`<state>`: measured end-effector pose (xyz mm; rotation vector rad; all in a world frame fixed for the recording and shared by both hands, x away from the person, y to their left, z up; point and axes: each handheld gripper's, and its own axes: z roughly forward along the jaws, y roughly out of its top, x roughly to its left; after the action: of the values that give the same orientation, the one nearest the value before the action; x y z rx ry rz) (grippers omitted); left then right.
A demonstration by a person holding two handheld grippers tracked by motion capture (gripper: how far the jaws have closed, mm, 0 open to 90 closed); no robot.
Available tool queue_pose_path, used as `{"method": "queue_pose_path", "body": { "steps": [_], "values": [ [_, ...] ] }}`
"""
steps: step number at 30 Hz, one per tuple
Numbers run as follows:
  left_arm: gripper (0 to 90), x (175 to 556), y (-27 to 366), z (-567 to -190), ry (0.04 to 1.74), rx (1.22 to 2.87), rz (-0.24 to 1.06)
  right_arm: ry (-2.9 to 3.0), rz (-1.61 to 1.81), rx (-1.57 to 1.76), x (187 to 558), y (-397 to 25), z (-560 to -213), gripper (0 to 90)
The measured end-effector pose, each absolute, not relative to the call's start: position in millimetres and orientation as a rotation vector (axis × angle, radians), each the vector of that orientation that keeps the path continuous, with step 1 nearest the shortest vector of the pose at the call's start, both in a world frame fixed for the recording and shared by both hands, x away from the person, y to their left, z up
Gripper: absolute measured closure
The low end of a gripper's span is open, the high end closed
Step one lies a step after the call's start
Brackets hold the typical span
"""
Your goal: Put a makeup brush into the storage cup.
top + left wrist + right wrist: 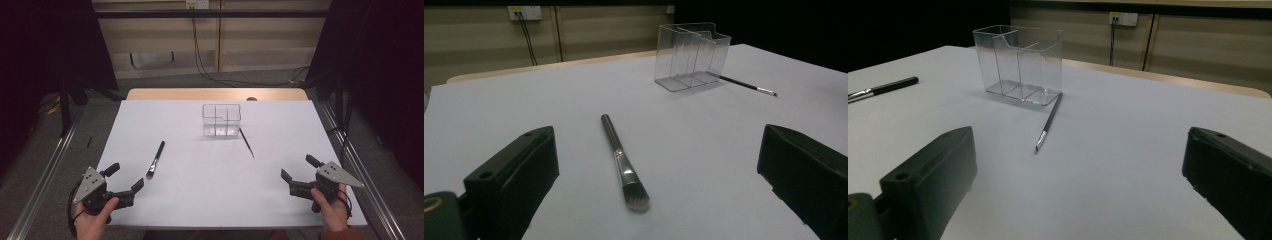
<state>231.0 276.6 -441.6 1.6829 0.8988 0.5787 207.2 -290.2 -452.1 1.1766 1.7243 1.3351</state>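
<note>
The thick makeup brush [621,162] lies flat on the white surface [200,190], near left, just beyond the left hand-held gripper [126,179], whose jaws stand wide open. It looks light and stiff, with soft bristles; the black handle seems the place to pinch, though probably slippery.

Each tool, left [125,181] and right [298,168], is black with blocky jaws, topped by a grey three-cornered plate dotted with holes; a rust-coloured sleeve [345,234] shows.

Beige panelled wall [260,40], grey floor [100,115]
</note>
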Motion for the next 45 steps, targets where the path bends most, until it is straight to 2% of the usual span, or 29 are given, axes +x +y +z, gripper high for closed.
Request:
{"method": "queue_pose_path", "body": {
  "steps": [18,24,45],
  "values": [
    [4.1,233,270,-441,0.927,1.735,0.530,1.763,1.341,1.169,212,-285,-455,0.4],
    [4.0,234,269,-436,0.885,1.756,0.534,1.767,1.346,1.159,212,-284,-455,0.0],
    [3.5,259,261,-427,0.861,1.758,0.540,1.775,1.361,1.152,211,-282,-453,0.0]
  ]
}}
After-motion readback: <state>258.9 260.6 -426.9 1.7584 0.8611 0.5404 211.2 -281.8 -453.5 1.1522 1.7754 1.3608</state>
